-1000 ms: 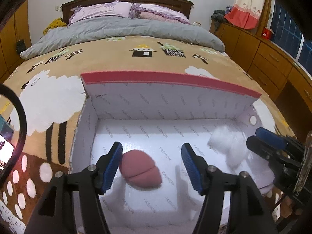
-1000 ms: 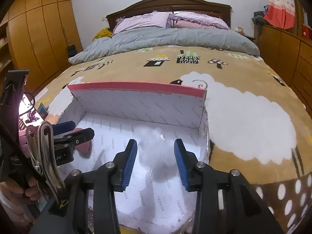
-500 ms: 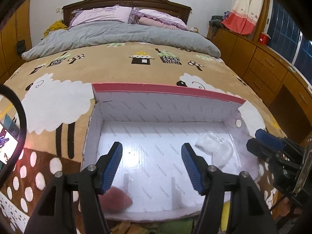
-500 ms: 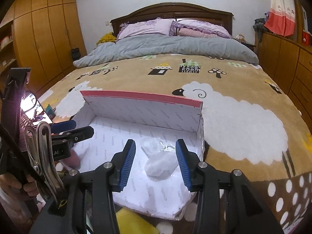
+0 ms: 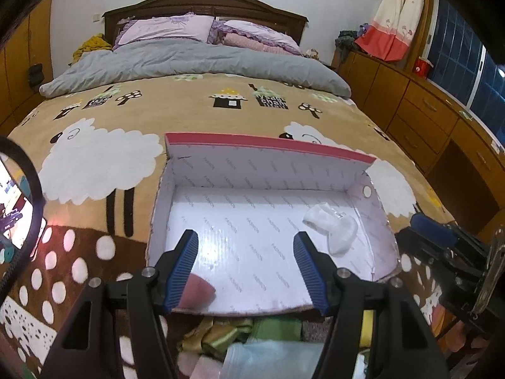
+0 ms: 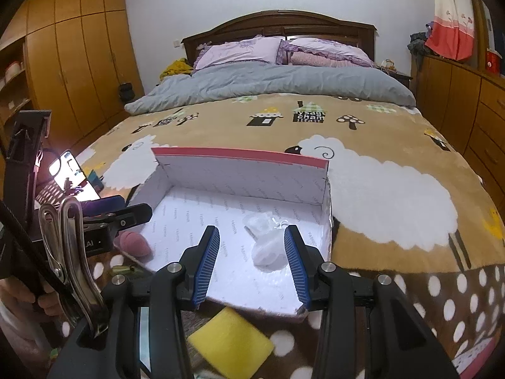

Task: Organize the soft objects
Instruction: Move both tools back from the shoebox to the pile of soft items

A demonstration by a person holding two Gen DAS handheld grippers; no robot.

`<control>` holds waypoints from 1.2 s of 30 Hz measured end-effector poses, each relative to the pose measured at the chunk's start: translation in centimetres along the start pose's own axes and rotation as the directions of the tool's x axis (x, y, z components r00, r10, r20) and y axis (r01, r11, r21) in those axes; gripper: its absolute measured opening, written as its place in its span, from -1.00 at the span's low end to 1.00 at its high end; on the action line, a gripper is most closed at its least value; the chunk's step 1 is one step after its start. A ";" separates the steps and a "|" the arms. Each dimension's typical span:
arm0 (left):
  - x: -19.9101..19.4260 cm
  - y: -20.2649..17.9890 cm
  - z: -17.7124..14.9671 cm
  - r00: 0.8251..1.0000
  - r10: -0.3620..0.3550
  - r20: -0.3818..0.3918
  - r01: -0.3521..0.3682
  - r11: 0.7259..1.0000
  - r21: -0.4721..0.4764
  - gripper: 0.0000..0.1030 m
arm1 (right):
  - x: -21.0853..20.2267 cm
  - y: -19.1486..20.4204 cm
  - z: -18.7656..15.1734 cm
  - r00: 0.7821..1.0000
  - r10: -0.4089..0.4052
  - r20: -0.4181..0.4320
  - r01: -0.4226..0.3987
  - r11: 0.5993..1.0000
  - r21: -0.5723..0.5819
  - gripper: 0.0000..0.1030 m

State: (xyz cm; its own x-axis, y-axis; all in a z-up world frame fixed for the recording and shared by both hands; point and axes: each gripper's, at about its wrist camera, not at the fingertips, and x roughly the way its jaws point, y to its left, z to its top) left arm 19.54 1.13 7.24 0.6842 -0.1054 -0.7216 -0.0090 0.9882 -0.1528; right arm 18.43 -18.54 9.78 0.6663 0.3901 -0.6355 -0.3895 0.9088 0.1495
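Nearest, at the foot edge of the bed: a yellow sponge (image 6: 230,336) on the blanket, and a heap of green and pale blue cloths (image 5: 252,344) just short of the box; presumably the soft things not yet sorted.

Left gripper (image 5: 244,271): jaws spread wide, nothing between the pads. Right gripper (image 6: 251,263): jaws part open, also empty. Both hang above the box's near edge, tilted down into it.

White cardboard box (image 5: 252,164), pink-rimmed, sits on the sheep-print blanket (image 5: 94,164) with its near wall folded flat, which likely makes dropping things in easy.

Inside: pink sponge (image 6: 134,243) in the near left corner, white wad of soft material (image 5: 336,230) by the right wall. They lie well apart, probably because each gripper served its own side.

Beyond: grey duvet (image 5: 189,63), lilac pillows (image 5: 170,28), dark wooden headboard (image 6: 281,22).
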 end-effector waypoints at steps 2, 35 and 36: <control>-0.6 0.1 -0.4 1.000 0.002 0.002 -0.002 1.000 -0.001 0.28 | -0.4 0.2 -0.2 1.000 0.001 0.003 -0.001 1.000 0.002 -0.14; -6.3 1.9 -9.1 0.999 -0.028 -0.039 0.025 0.998 -0.056 0.28 | -5.2 2.4 -7.9 1.000 0.021 -0.022 -0.019 0.996 0.082 -0.14; -6.3 1.8 -9.3 0.998 -0.033 -0.044 0.030 0.998 -0.056 0.28 | -5.3 2.5 -8.2 1.000 0.021 -0.023 -0.019 0.996 0.084 -0.14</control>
State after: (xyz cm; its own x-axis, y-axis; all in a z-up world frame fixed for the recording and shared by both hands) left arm 8.45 2.58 5.26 0.6512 -0.1426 -0.7453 -0.0292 0.9768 -0.2124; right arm 8.69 -19.57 7.31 0.6429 0.4057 -0.6496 -0.3472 0.9104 0.2250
